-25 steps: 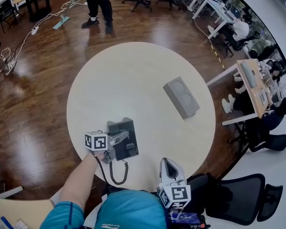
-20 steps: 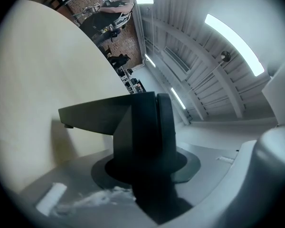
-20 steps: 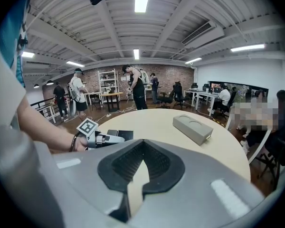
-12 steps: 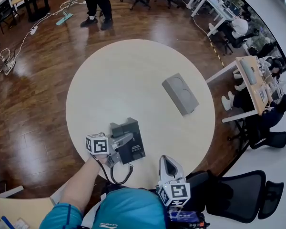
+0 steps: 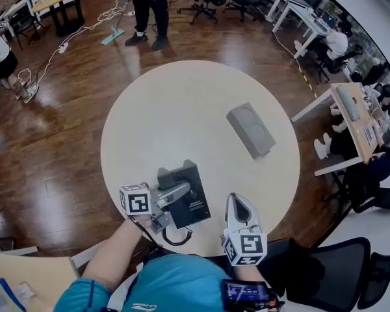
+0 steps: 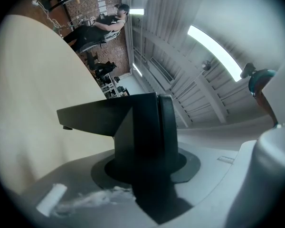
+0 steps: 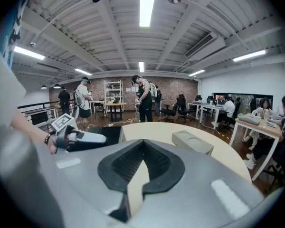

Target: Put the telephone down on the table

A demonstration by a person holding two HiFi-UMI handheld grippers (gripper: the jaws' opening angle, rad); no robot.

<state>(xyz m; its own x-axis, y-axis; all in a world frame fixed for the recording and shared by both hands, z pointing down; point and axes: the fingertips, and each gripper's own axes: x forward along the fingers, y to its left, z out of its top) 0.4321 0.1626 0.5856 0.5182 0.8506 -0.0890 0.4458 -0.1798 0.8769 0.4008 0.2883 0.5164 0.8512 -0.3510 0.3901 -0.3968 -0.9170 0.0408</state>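
A black telephone [image 5: 188,199] hangs over the near part of the round beige table [image 5: 182,103], gripped at its left edge by my left gripper [image 5: 171,196]. Those jaws have just closed a little further on it. Its coiled cord [image 5: 175,236] trails down toward the table's near rim. In the left gripper view the telephone [image 6: 133,127] is a dark wedge pinched between the jaws, tilted, with table surface behind it. My right gripper [image 5: 238,207] hovers at the near rim to the right of the telephone, shut and holding nothing. The right gripper view shows the left gripper [image 7: 83,137] and the telephone [image 7: 107,134] to its left.
A grey rectangular box [image 5: 250,130] with two round hollows lies on the table's right half, also seen as the grey box [image 7: 192,142]. A black office chair [image 5: 325,272] stands at the near right. People stand and sit beyond the table; desks line the right wall.
The left gripper has risen with the telephone and carried it a little right, so the telephone looks larger. The right gripper has edged forward over the table's near rim.
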